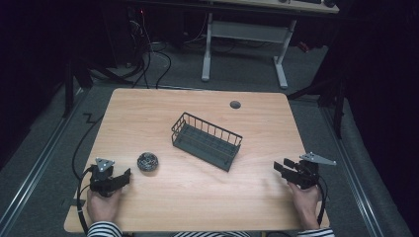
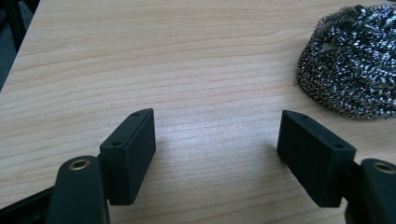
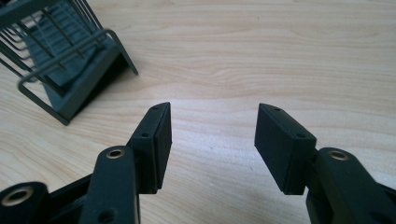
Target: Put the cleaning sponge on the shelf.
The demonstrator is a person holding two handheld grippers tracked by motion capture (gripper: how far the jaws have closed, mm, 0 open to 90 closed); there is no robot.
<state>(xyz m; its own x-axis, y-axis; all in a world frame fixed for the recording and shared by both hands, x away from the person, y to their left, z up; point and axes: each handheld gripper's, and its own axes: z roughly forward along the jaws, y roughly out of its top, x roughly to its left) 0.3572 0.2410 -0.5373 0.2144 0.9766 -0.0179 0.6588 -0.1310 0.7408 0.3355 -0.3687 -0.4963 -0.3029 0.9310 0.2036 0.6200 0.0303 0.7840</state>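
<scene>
A round steel-wool scouring ball [image 1: 147, 161] lies on the wooden table [image 1: 197, 103], left of centre. My left gripper [image 1: 126, 176] rests near the front left edge, just left of and below the ball, open and holding nothing. In the left gripper view the ball [image 2: 355, 60] sits at the upper right, beyond the open gripper [image 2: 217, 119]. A dark wire basket [image 1: 206, 140] stands at the table's middle, tilted diagonally. My right gripper [image 1: 280, 165] rests near the front right edge, open and holding nothing. In the right gripper view the basket [image 3: 60, 56] is at the upper left, ahead of the gripper [image 3: 212, 112].
A round cable hole [image 1: 235, 104] sits in the table near its far edge. Beyond the table stand a white desk frame [image 1: 244, 47] and cables on the grey floor [image 1: 153, 59]. A cable [image 1: 81, 148] trails off the left edge from my left gripper.
</scene>
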